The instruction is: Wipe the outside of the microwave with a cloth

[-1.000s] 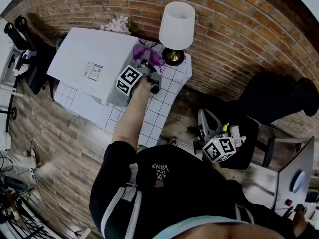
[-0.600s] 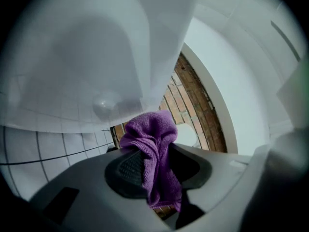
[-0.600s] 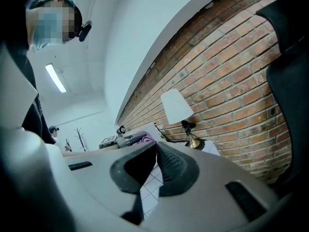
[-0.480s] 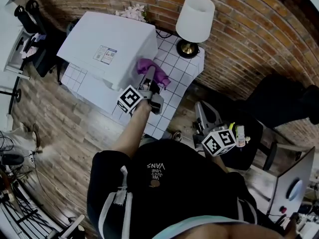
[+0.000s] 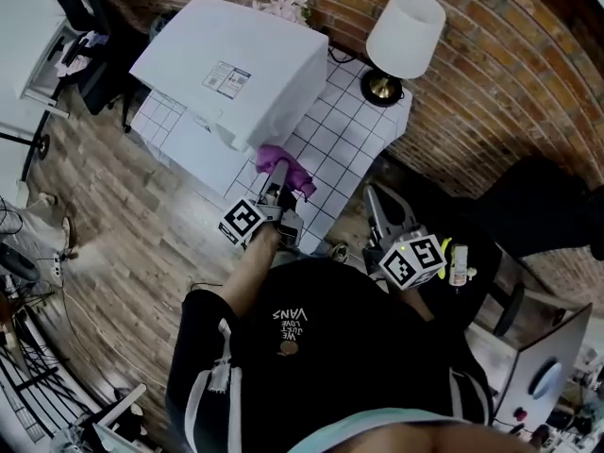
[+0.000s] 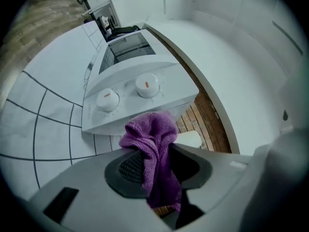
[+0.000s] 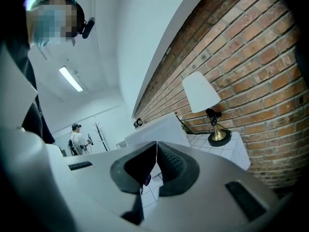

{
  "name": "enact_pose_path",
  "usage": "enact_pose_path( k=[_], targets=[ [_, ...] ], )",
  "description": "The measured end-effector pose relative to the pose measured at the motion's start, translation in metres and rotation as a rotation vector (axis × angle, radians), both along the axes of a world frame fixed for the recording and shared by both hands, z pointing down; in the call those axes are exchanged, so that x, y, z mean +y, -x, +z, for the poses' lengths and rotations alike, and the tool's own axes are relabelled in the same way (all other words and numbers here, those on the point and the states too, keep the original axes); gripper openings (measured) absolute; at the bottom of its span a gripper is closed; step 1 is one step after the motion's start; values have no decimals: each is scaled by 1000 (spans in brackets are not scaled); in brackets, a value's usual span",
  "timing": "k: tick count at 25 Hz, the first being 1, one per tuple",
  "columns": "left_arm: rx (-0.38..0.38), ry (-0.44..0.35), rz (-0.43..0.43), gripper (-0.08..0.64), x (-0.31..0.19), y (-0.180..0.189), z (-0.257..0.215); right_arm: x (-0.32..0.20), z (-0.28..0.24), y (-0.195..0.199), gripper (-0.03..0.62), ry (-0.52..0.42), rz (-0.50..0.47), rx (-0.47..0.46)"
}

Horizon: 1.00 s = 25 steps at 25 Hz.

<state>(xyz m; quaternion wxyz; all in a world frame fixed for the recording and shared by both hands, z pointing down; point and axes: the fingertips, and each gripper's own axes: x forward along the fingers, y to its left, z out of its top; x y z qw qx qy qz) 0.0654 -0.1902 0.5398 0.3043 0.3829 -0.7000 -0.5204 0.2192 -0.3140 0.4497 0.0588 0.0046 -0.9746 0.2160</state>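
Note:
A white microwave [image 5: 236,69] stands on a white tiled table [image 5: 349,140]. My left gripper [image 5: 280,199] is shut on a purple cloth [image 5: 283,166], which sits against the microwave's near right corner. In the left gripper view the cloth [image 6: 152,144] bulges out between the jaws of the left gripper [image 6: 159,166], just short of the microwave's control panel [image 6: 140,93] with its two knobs. My right gripper [image 5: 382,223] hangs off the table's right side, away from the microwave. In its own view the right gripper [image 7: 155,166] is shut with nothing in it.
A lamp [image 5: 404,36] with a white shade and brass base stands at the table's far right corner, by the brick wall [image 5: 528,74]. Pink flowers [image 5: 288,8] lie behind the microwave. A dark seat [image 5: 462,281] with small bottles is at my right. A person [image 7: 77,139] stands far off.
My left gripper has drawn the cloth along the microwave's right side, from the back near the lamp to the front corner. The right gripper has stayed low at my right.

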Motion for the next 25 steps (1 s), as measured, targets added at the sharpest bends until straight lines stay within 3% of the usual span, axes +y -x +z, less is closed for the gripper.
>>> enact_pose_path(
  k=[6, 17, 25],
  targets=[
    [-10, -11, 4, 141, -27, 21, 3, -15, 4, -16, 3, -6, 61, 13],
    [-14, -30, 65, 141, -126, 62, 9, -64, 8, -69, 5, -1, 292, 55],
    [-22, -33, -3, 141, -193, 96, 10, -90, 10, -89, 5, -17, 367, 88]
  ],
)
